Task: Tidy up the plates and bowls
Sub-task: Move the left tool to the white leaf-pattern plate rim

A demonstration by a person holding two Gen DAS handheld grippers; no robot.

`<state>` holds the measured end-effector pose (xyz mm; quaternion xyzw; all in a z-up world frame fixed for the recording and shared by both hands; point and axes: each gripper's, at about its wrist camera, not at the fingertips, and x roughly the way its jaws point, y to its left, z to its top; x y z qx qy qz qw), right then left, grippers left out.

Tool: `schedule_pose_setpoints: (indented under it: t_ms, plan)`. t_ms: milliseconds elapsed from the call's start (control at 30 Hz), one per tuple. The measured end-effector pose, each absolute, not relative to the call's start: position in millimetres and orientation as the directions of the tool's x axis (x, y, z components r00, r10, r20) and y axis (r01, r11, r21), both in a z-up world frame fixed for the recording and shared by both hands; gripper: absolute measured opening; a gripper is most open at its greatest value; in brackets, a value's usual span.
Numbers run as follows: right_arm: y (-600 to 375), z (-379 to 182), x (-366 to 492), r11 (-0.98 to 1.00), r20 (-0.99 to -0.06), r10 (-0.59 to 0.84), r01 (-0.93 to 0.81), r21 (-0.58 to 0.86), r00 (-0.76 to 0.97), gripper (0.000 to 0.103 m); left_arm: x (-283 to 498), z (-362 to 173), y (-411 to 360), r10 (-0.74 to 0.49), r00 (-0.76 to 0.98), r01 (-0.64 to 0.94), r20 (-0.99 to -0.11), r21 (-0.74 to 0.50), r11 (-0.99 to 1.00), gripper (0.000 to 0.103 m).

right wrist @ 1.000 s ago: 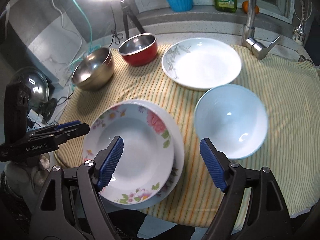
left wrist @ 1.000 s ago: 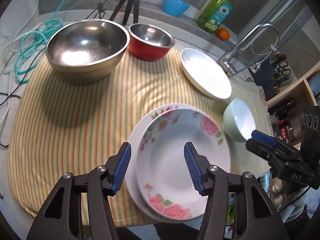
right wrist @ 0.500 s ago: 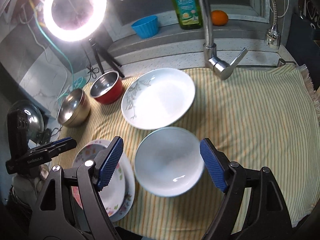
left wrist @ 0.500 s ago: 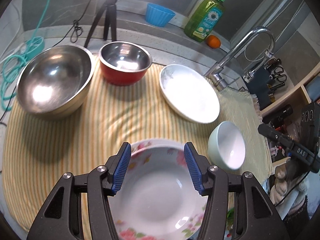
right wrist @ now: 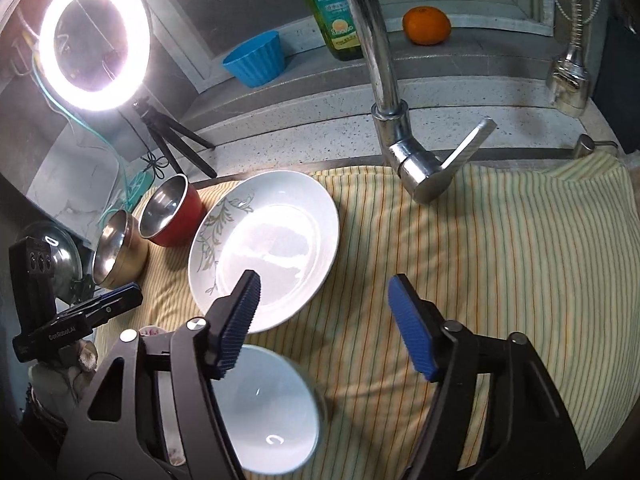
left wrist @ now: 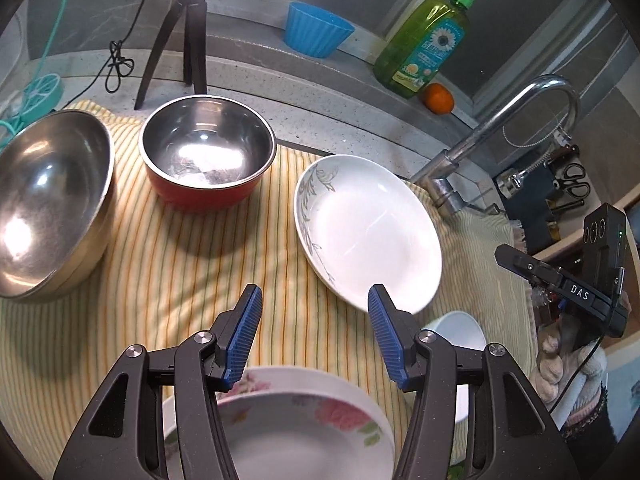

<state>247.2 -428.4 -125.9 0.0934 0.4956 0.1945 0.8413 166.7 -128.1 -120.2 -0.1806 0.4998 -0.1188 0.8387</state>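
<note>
On a striped cloth point(left wrist: 168, 272) stand a large steel bowl point(left wrist: 44, 208), a red steel-lined bowl point(left wrist: 206, 152), a white leaf-pattern plate point(left wrist: 368, 228) and, nearest me, a floral dish point(left wrist: 304, 436) stacked on a plate. A pale bowl point(right wrist: 272, 412) sits below the right gripper. My left gripper point(left wrist: 314, 336) is open and empty above the floral dish's far rim. My right gripper point(right wrist: 324, 324) is open and empty, above the cloth between the pale bowl and the white plate point(right wrist: 264, 252). The right gripper also shows in the left wrist view point(left wrist: 560, 284).
A chrome tap point(right wrist: 400, 120) rises at the cloth's back edge. A blue cup point(left wrist: 316, 34), a green soap bottle point(left wrist: 424, 44) and an orange point(left wrist: 439, 98) stand on the ledge behind. A ring light point(right wrist: 94, 40) on a tripod stands at the back left.
Both grippers have pulled back and tilted up, so the floral dish and pale bowl have slid toward the bottom of the views. Both stay open and empty.
</note>
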Motion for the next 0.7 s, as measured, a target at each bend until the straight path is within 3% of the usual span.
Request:
schedule_pose_setpoints:
  t_ms: [267, 433, 700]
  plan:
    - [-410.4, -147.6, 281.9, 0.896, -0.825, 0.428, -0.293, 0.333, 0.37, 0.054, 195.6, -135.4, -135.6, -0.355, 0.455, -0.021, -0.817, -0.408, 0.913, 0.051]
    - [-399.2, -159.6, 296.2, 0.895, -0.842, 0.417, -0.314, 0.315, 0.343, 0.044, 208.7, -148.0, -140.3, -0.359, 0.429, -0.031, -0.829, -0.411, 0.911, 0.036]
    - [-397.4, -175.5, 310.0, 0.9, -0.858, 0.41, -0.291, 0.325, 0.311, 0.033, 221.4, -160.7, -143.8, -0.373, 0.397, -0.035, -0.839, -0.42, 0.907, 0.028]
